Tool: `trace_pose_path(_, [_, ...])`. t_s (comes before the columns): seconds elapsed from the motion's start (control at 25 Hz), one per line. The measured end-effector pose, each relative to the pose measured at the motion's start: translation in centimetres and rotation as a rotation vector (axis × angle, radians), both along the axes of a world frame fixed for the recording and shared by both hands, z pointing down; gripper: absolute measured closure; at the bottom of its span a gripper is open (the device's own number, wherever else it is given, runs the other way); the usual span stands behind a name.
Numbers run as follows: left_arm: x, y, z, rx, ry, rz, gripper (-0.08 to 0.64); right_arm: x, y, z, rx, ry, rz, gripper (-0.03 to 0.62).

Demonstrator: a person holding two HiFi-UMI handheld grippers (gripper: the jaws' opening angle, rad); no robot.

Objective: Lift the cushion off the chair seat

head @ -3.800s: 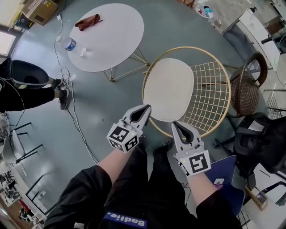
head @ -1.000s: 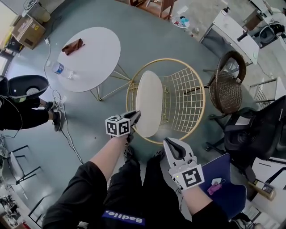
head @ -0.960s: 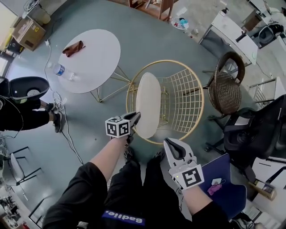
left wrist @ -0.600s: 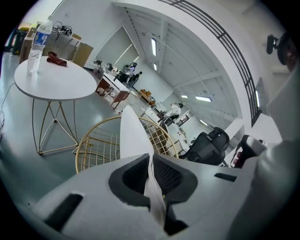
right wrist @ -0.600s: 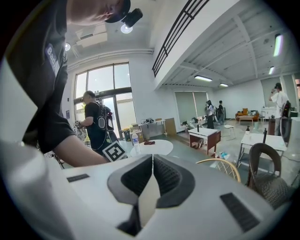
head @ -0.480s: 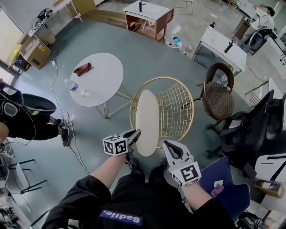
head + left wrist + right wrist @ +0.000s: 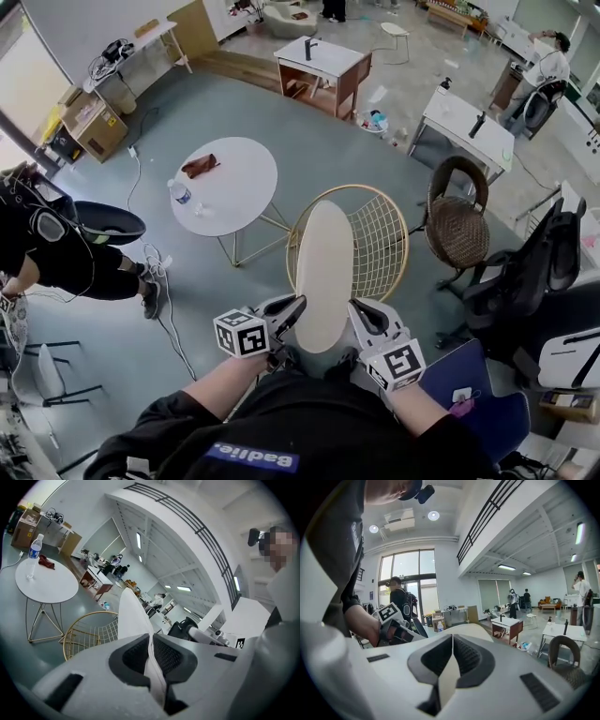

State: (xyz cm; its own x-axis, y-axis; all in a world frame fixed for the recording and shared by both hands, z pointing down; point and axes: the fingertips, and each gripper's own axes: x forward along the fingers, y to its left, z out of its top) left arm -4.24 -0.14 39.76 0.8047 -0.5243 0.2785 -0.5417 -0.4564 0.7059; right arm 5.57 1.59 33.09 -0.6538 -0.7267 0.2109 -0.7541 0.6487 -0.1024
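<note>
Round table (image 7: 225, 187) left of the chair (image 7: 380, 246), not in play. Left gripper (image 7: 298, 305) at the chair's front rim, jaws narrow, pinched on the near edge of the cushion (image 7: 323, 272). Cushion stands on edge above the chair and looks clear of the seat. Pinching at two spots likely stops it sagging or swinging. Right gripper (image 7: 356, 307), just right, is nipped on the same edge.

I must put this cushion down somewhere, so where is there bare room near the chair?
The round table is bare toward the wire chair; bottle and cloth lie on its other side. The floor between table, wire chair and wooden desk is open. Crowded: wicker chair and office chairs at right, cable at left.
</note>
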Motion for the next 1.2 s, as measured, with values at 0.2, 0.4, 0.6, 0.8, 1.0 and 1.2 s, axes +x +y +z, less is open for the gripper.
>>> trace_pose_path(0.2, [0.3, 2.0, -3.6, 0.063, 0.026, 0.009, 0.525, -0.6, 1.2, -1.3, 0.007, 0.004, -0.012, 0.561])
trace_pose_path(0.4, [-0.2, 3.8, -6.1, 0.138, 0.024, 0.018, 0.525, -1.9, 1.6, -2.4, 0.018, 0.012, -0.035, 0.561])
trace_pose_path(0.6, [-1.2, 4.8, -7.6, 0.194, 0.004, 0.015, 0.525, -3.3, 2.2, -3.4, 0.029, 0.013, -0.068, 0.561])
trace_pose_path(0.8, [-1.3, 5.8, -8.4, 0.225, 0.002, 0.016, 0.525, -4.5, 3.5, -3.2, 0.021, 0.013, -0.088, 0.561])
trace_pose_path(1.0, [-1.3, 6.4, -8.8, 0.237, -0.003, 0.019, 0.525, -5.0, 4.7, -2.9, 0.012, 0.013, -0.090, 0.561])
trace_pose_path(1.2, [-0.7, 6.6, -8.8, 0.247, 0.002, 0.039, 0.525, -4.7, 5.0, -2.7, 0.005, 0.012, -0.079, 0.562])
